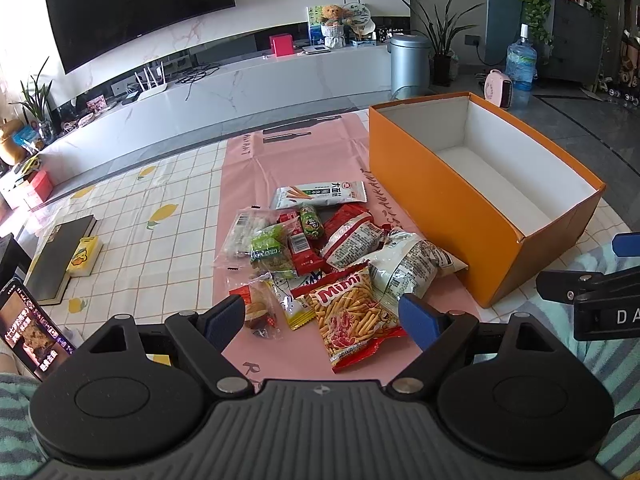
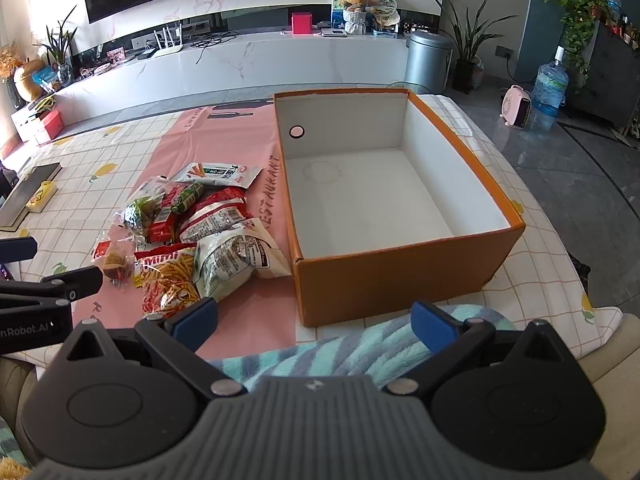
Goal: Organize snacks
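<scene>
The snacks lie in a loose pile on a pink mat (image 1: 296, 152) on the tabletop (image 1: 168, 200), just left of an orange box (image 1: 432, 196). The box is open at the top, its white inside bare, with nothing in it; a round hole shows in its far left wall in the right wrist view. Its long axis runs from the near edge of the tabletop away toward the far side.

Nearest in the pile is the Mimi bag (image 1: 352, 316), face up, its long axis running roughly near to far with the name at the far end. A white bag (image 1: 408, 268) lies beside it, its corner reaching almost to the box's near left corner. Behind sit a red-and-white bag (image 1: 352, 236), a green roll (image 1: 311, 222), a red packet (image 1: 302, 248) and a green bag (image 1: 268, 248). Farthest back, a white stick pack (image 1: 320, 194) lies crosswise, long axis left to right.

The left tongs (image 1: 322, 316) are spread wide and empty, hovering over the near end of the pile with the Mimi bag between the tips. The right tongs (image 2: 314, 322) are likewise released, holding nothing, above a striped cloth (image 2: 360, 344) before the box's near wall.
</scene>
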Action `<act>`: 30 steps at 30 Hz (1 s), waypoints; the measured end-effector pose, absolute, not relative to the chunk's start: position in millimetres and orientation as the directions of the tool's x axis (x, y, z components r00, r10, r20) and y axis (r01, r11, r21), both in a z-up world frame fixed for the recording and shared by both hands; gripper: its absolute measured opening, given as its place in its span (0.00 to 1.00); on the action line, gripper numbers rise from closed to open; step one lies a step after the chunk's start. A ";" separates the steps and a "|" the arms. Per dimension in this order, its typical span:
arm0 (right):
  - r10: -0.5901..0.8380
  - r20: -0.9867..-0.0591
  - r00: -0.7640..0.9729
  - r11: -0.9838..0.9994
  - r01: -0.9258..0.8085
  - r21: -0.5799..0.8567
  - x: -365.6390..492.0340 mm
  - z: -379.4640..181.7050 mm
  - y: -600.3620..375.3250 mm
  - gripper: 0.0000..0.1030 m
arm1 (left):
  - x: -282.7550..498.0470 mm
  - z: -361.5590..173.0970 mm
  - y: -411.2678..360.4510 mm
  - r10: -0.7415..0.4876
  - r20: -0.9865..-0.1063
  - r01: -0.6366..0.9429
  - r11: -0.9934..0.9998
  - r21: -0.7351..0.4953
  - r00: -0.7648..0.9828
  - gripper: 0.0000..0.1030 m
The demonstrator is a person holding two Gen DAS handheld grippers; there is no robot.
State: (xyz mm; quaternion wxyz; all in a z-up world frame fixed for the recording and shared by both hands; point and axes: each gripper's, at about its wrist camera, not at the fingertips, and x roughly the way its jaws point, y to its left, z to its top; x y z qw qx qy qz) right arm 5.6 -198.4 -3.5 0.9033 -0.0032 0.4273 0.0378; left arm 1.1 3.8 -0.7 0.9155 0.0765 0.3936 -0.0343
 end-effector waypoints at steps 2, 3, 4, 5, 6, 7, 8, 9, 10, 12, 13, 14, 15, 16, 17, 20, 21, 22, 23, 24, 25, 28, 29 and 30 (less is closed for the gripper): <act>0.064 -0.771 0.633 0.997 -0.069 0.025 5.2 -2.9 -198.9 0.96 | 1.2 -0.4 3.5 -0.005 -0.726 0.124 0.986 0.110 0.687 0.98; 0.063 -0.771 0.633 0.997 -0.069 0.025 5.3 -2.8 -199.2 0.96 | 1.3 0.1 3.5 -0.006 -0.726 0.124 0.986 0.108 0.687 0.98; 0.062 -0.771 0.633 0.997 -0.068 0.025 5.4 -2.8 -199.2 0.96 | 0.9 0.8 2.8 -0.006 -0.726 0.123 0.986 0.108 0.688 0.98; 0.062 -0.771 0.634 0.997 -0.068 0.025 5.4 -2.7 -199.5 0.96 | 1.3 0.5 3.2 -0.006 -0.726 0.123 0.986 0.108 0.688 0.98; 0.062 -0.771 0.634 0.997 -0.068 0.024 5.5 -2.7 -199.4 0.96 | 1.1 0.8 2.9 -0.007 -0.726 0.124 0.986 0.108 0.688 0.98; 0.062 -0.771 0.633 0.997 -0.068 0.024 5.6 -2.7 -199.2 0.96 | 1.3 0.5 3.4 -0.007 -0.726 0.124 0.986 0.107 0.687 0.98; 0.062 -0.772 0.633 0.997 -0.068 0.024 5.6 -2.7 -199.2 0.96 | 1.4 1.1 3.2 -0.008 -0.726 0.124 0.986 0.107 0.688 0.98; 0.062 -0.772 0.633 0.997 -0.068 0.024 5.6 -2.7 -199.3 0.96 | 1.4 1.3 3.0 -0.007 -0.726 0.124 0.986 0.107 0.688 0.98; 0.062 -0.772 0.633 0.997 -0.069 0.024 5.6 -2.7 -199.4 0.96 | 1.6 1.2 3.4 -0.007 -0.727 0.123 0.987 0.107 0.687 0.98; 0.060 -0.773 0.632 0.997 -0.068 0.022 5.9 -3.1 -199.0 0.96 | 1.4 1.6 3.2 -0.008 -0.727 0.123 0.987 0.106 0.686 0.98; 0.059 -0.773 0.632 0.998 -0.066 0.022 5.7 -3.0 -199.2 0.96 | 1.2 1.9 3.0 -0.007 -0.727 0.123 0.987 0.106 0.687 0.98; 0.059 -0.773 0.632 0.998 -0.065 0.022 5.5 -2.9 -199.5 0.96 | 1.5 1.2 3.3 -0.007 -0.727 0.123 0.987 0.107 0.687 0.98; 0.058 -0.772 0.633 0.998 -0.065 0.022 5.3 -2.4 -200.2 0.96 | 1.4 1.4 3.1 -0.007 -0.727 0.123 0.987 0.107 0.687 0.98; 0.058 -0.772 0.632 0.998 -0.065 0.022 5.3 -2.3 -200.1 0.96 | 1.5 1.0 3.5 -0.007 -0.727 0.123 0.987 0.107 0.687 0.98; 0.058 -0.772 0.632 0.998 -0.065 0.022 5.3 -2.3 -200.1 0.96 | 1.4 1.1 3.5 -0.007 -0.726 0.123 0.987 0.107 0.687 0.98; 0.056 -0.773 0.632 0.998 -0.062 0.022 5.0 -2.2 -201.2 0.96 | 1.4 1.0 3.6 -0.008 -0.726 0.124 0.987 0.106 0.688 0.98; 0.056 -0.773 0.632 0.998 -0.061 0.022 5.0 -2.0 -201.6 0.96 | 1.5 0.9 3.7 -0.008 -0.726 0.124 0.987 0.106 0.687 0.98; 0.056 -0.774 0.631 0.998 -0.061 0.023 4.9 -1.8 -201.9 0.96 | 1.5 1.0 3.7 -0.008 -0.726 0.124 0.987 0.106 0.687 0.98; 0.056 -0.773 0.631 0.998 -0.061 0.022 4.8 -1.7 -201.8 0.96 | 1.5 1.1 3.7 -0.008 -0.727 0.124 0.987 0.106 0.687 0.98; 0.055 -0.774 0.631 0.998 -0.061 0.022 4.8 -1.7 -201.9 0.96 | 1.4 1.3 3.7 -0.008 -0.727 0.123 0.987 0.106 0.687 0.98; 0.055 -0.774 0.631 0.998 -0.061 0.022 4.8 -1.8 -201.8 0.96 | 1.4 1.6 3.5 -0.006 -0.727 0.122 0.987 0.107 0.687 0.98; 0.055 -0.773 0.632 0.998 -0.060 0.022 4.7 -1.7 -202.1 0.96 | 1.8 0.7 3.5 -0.005 -0.727 0.121 0.987 0.108 0.686 0.98; 0.055 -0.773 0.631 0.998 -0.060 0.022 4.8 -1.7 -202.1 0.96 | 1.8 0.8 3.5 -0.005 -0.727 0.121 0.987 0.107 0.686 0.98; 0.055 -0.774 0.631 0.998 -0.059 0.022 5.1 -2.0 -201.8 0.96 | 1.8 0.7 3.5 -0.005 -0.727 0.121 0.987 0.107 0.686 0.98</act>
